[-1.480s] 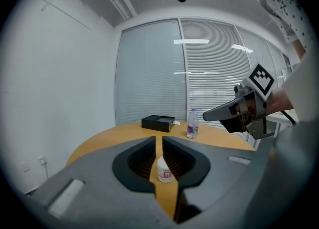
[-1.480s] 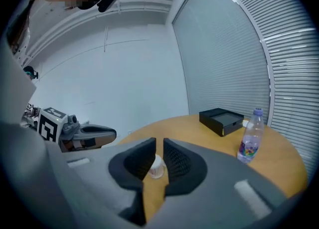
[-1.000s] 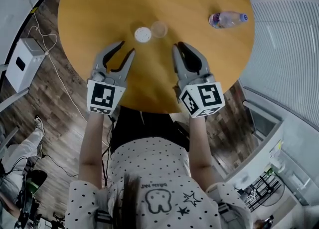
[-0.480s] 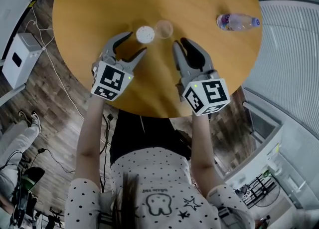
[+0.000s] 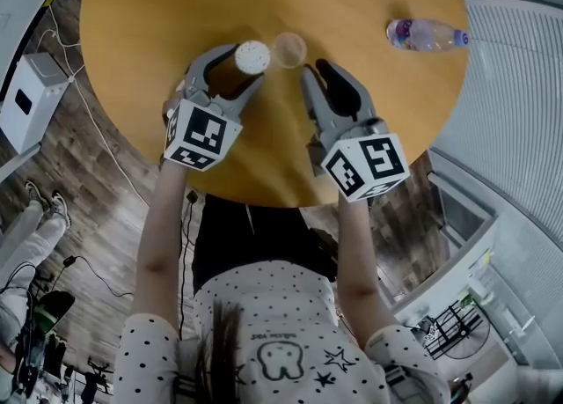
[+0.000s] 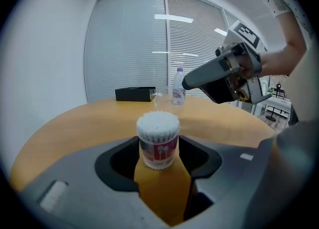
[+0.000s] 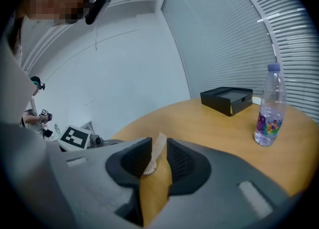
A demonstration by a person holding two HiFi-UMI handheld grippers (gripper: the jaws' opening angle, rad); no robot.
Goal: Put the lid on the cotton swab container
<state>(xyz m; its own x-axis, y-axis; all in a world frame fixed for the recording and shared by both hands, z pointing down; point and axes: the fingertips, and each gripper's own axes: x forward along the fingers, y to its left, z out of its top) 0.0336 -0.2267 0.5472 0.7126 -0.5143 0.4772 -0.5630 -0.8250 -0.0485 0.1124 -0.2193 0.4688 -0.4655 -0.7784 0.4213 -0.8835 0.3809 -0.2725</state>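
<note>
Both jaws apart: left (image 5: 245,66) just opened, gaps flanking cotton swab container (image 6: 158,140); right (image 5: 317,69) barely.

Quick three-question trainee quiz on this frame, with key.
1. Which stands between the jaws of the left gripper? A clear water bottle; B round cotton swab container with red label; C black box.
2. True or false: the clear round lid sits on the container.
3. Fill in: the right gripper holds ____.
Key: 1 B, its jaws have just been opening and do not press it; 2 false, lies beside it; 3 nothing.
</note>
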